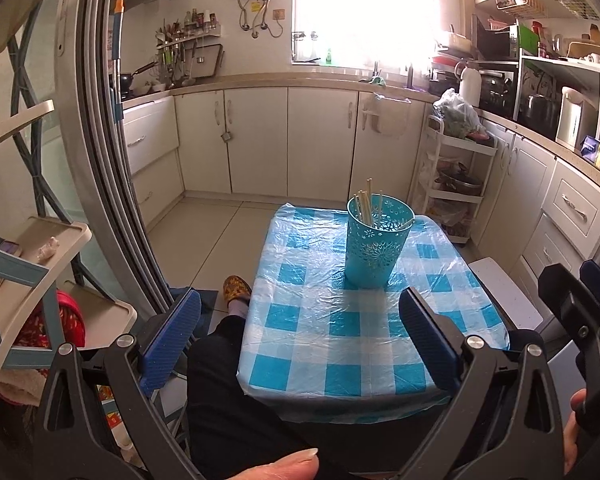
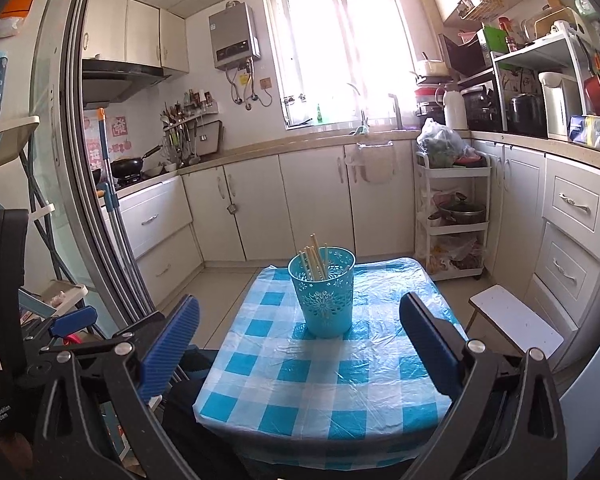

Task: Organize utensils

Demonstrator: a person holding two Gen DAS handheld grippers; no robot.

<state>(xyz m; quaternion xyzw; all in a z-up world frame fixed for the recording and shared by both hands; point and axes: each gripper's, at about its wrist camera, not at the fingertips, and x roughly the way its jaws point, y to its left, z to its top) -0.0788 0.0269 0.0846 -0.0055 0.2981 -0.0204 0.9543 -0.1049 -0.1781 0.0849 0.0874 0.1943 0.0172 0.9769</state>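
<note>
A teal perforated holder (image 1: 376, 244) stands upright on the far half of a small table with a blue-and-white checked cover (image 1: 340, 344). Several pale wooden chopsticks (image 1: 366, 204) stand inside it. The holder also shows in the right wrist view (image 2: 326, 294), with the chopsticks (image 2: 314, 258) and the table (image 2: 320, 384). My left gripper (image 1: 300, 324) is open and empty, held above the table's near half. My right gripper (image 2: 300, 328) is open and empty, also short of the holder. The right gripper's body shows at the right edge of the left wrist view (image 1: 580, 320).
A sliding door frame (image 1: 100, 160) rises on the left, with a shelf rack (image 1: 32, 240) beside it. A white trolley (image 2: 452, 216) and a small white stool (image 2: 516, 320) stand right of the table. Cabinets line the back and right. My leg and slipper (image 1: 236, 288) lie left of the table.
</note>
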